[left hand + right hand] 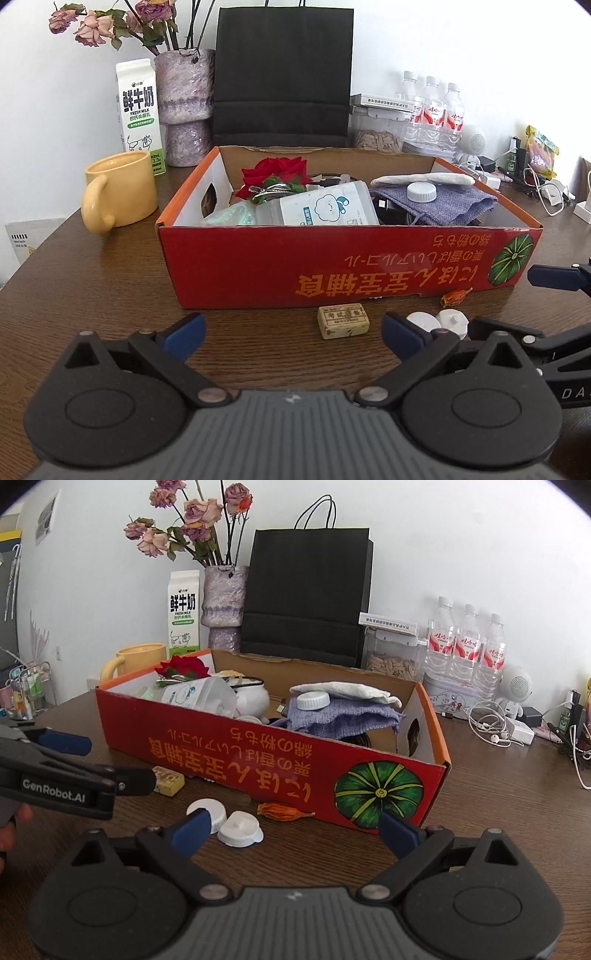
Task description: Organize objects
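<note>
Both grippers hover low over the wooden table [92, 280] with their jaws spread wide and nothing between them: the left gripper [291, 334] faces the long red side of the cardboard box [332, 266], and the right gripper [288, 829] sits just beside it, angled toward the box's pumpkin-printed corner. On the table in front of the box lie a small tan block [343, 320], two white caps [225, 821] touching each other, and what looks like a dried orange flower bud [284, 811] close against the box wall. Inside the box are a red rose [275, 171], a clear plastic bottle [317, 208] lying on its side, and a purple cloth pouch [443, 206] with a white lid [422, 192] on top.
</note>
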